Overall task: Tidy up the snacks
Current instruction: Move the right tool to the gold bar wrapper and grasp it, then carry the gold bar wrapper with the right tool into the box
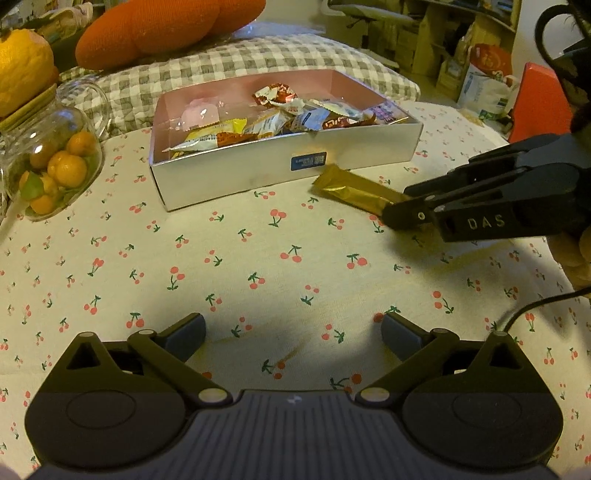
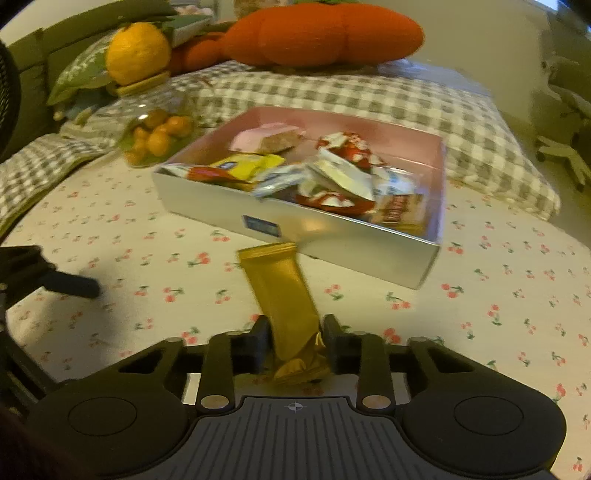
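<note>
A gold-wrapped snack bar [image 2: 282,295] sticks forward from my right gripper [image 2: 295,339], whose pads pinch its crumpled near end. In the left wrist view the same gold bar [image 1: 354,190] points toward the box, with the right gripper [image 1: 406,212] shut on its end. The silver box [image 1: 280,166] with a pink inside holds several wrapped snacks [image 1: 280,118]. From the right wrist, the box [image 2: 332,236] lies just beyond the bar's far end. My left gripper [image 1: 291,332] hovers open over the cherry-print cloth with nothing between its fingers.
A glass jar of small oranges [image 1: 51,162] lies left of the box. A checked cushion [image 1: 240,70], an orange plush [image 1: 166,26] and a large yellow citrus fruit [image 1: 22,70] sit behind. A red object [image 1: 539,103] and stacked bags stand at the far right.
</note>
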A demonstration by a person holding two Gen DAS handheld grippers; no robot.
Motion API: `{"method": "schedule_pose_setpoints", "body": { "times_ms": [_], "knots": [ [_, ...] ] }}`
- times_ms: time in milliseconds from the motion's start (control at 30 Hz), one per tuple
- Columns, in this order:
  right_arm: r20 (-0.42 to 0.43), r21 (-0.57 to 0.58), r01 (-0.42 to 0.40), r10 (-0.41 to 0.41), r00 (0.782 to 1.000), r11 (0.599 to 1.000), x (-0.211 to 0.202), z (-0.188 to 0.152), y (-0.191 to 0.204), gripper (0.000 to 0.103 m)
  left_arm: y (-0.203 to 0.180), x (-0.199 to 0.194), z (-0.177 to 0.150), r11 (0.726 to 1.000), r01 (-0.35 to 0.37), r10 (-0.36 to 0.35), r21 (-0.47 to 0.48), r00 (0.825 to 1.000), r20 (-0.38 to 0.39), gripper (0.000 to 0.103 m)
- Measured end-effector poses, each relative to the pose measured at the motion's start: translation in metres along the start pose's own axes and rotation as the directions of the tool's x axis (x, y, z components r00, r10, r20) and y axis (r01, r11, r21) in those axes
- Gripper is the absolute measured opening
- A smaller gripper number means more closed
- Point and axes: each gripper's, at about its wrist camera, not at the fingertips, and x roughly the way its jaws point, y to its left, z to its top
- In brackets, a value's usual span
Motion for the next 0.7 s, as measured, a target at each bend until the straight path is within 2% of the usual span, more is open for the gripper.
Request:
{"method": "schedule_pose_setpoints", "body": {
  "times_ms": [233, 433, 567, 700],
  "knots": [
    [0.011, -0.033, -0.073, 0.074, 0.997, 0.997, -0.009, 0.006, 0.012, 0.027, 0.000, -0.001, 0.002, 1.000, -0.001, 0.001, 0.006, 1.000, 0.005, 0.101],
    [0.079, -0.006, -0.120, 0.120, 0.990, 0.993, -0.030, 0.017, 0.014, 0.027, 0.000, -0.005, 0.004, 1.000, -0.002, 0.002, 0.008, 1.000, 0.018, 0.101],
    [0.140, 0.060, -0.104, 0.095, 0.986, 0.993, -0.037, 0.031, 0.006, 0.027, 0.002, -0.004, 0.006, 1.000, -0.001, 0.001, -0.010, 1.000, 0.016, 0.101],
    [0.175, 0.136, -0.049, 0.025, 0.984, 0.990, -0.034, 0.045, -0.007, 0.027, 0.002, -0.003, 0.009, 1.000, 0.005, -0.005, -0.023, 1.000, 0.019, 0.101]
  ]
}}
